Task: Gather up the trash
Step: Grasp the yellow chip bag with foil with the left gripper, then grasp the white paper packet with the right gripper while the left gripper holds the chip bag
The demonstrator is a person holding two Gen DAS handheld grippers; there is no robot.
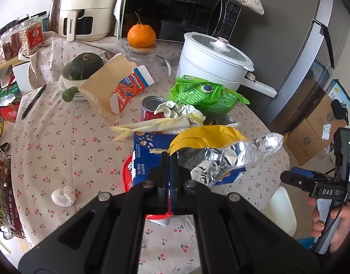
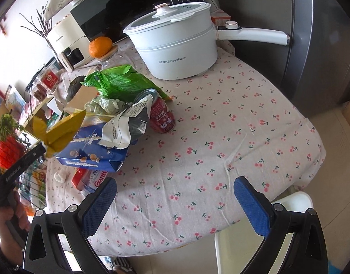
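Observation:
My left gripper [image 1: 169, 159] is shut on a yellow snack wrapper with a silver foil inside [image 1: 211, 146], held above the trash pile; the right wrist view shows the wrapper [image 2: 60, 132] pinched at its tip. Under it lie a blue box [image 1: 145, 153], a red pouch [image 1: 128, 173], a cream wrapper [image 1: 152, 125], a red can [image 2: 162, 118], crumpled paper [image 1: 175, 109] and a green bag [image 1: 207, 96]. A white tissue wad [image 1: 63, 196] lies apart at the left. My right gripper [image 2: 175, 182] hangs open over bare cherry-print tablecloth [image 2: 220, 137], nothing between its fingers.
A white electric pot [image 2: 175, 48] stands at the back of the table, its handle pointing toward the grey fridge [image 2: 323, 45]. A torn carton [image 1: 120, 86], a squash in a bowl [image 1: 83, 68], a pen [image 1: 33, 101] and an orange on a jar [image 1: 141, 35] sit behind the pile. A white chair [image 2: 255, 239] stands at the table's near edge.

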